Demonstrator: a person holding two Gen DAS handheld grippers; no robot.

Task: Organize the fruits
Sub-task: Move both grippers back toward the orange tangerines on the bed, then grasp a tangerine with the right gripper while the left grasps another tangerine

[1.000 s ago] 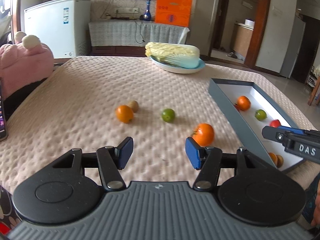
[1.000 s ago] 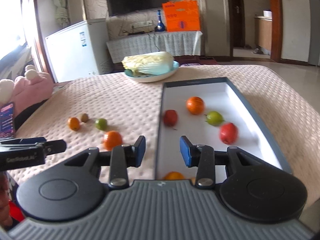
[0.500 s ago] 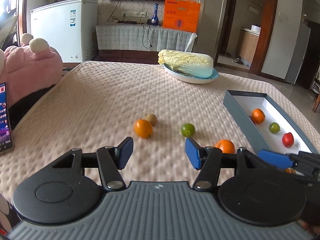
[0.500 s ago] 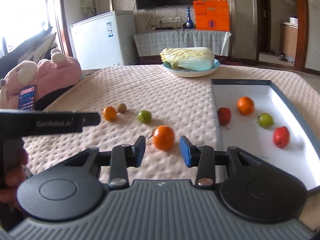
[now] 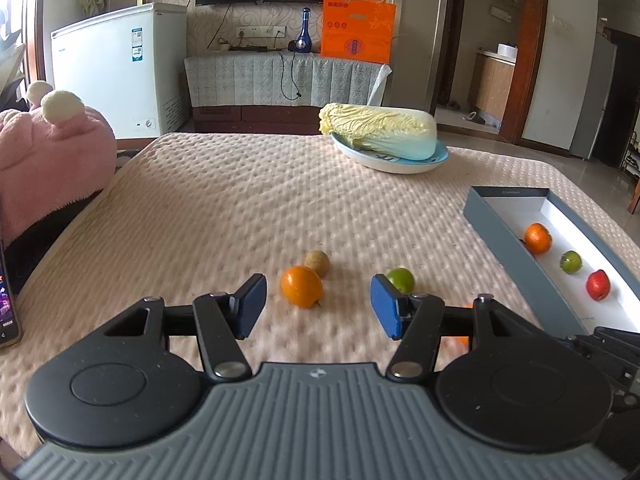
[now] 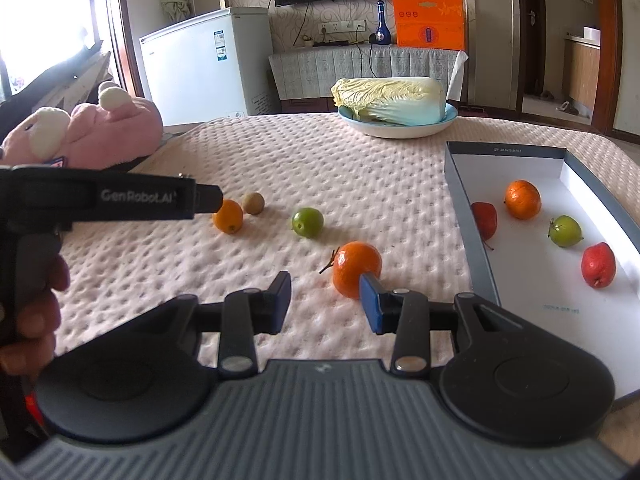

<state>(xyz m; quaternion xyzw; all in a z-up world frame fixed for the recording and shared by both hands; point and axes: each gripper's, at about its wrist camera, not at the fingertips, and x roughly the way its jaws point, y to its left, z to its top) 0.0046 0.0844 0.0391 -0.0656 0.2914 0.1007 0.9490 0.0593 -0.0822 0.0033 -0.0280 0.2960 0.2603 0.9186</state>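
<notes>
My left gripper [image 5: 318,306] is open, low over the cloth. A small orange fruit [image 5: 301,286] lies just ahead of its gap, untouched, with a brown fruit [image 5: 317,264] behind it and a green one [image 5: 401,279] by the right pad. My right gripper [image 6: 326,304] is also open and holds nothing. A stemmed mandarin [image 6: 357,268] sits just past its right fingertip, partly hidden by it. To the right, the grey box [image 6: 472,240] holds an orange [image 6: 522,199], a green fruit [image 6: 565,231] and two red ones [image 6: 598,265].
A cabbage [image 5: 380,132] on a blue-rimmed plate [image 5: 400,166] stands at the far side of the quilted table. A pink plush toy [image 5: 48,160] and a phone [image 5: 6,308] lie at the left edge. A hand [image 6: 32,320] holds the left gripper [image 6: 212,200].
My right gripper has swung left from over the box to the cloth beside the stemmed mandarin. My left gripper has shifted so the small orange fruit now lies just ahead of its gap.
</notes>
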